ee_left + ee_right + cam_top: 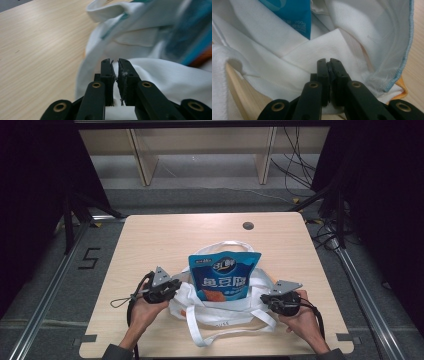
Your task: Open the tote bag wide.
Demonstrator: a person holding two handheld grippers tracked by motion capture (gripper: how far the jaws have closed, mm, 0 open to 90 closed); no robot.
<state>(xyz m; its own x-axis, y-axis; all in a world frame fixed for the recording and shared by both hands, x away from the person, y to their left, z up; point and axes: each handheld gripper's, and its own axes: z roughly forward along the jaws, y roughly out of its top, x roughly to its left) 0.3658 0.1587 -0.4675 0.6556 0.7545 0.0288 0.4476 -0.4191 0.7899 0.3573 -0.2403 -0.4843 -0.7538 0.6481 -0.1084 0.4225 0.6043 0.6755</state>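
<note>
The white bag (220, 310) lies on the tabletop (150, 240) between both tongs, the blue snack pouch (224, 276) standing in it. Left tongs (176, 287) and right tongs (265, 299) each clamp its cloth edge.

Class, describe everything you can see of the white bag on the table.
The white bag is soft woven cloth with long white handles and a light-blue seam edge. It lies crumpled near the table's front edge, mouth opened. A blue snack pouch stands in it. The left gripper and right gripper each pinch its fabric at opposite sides, jaws shut.
</note>
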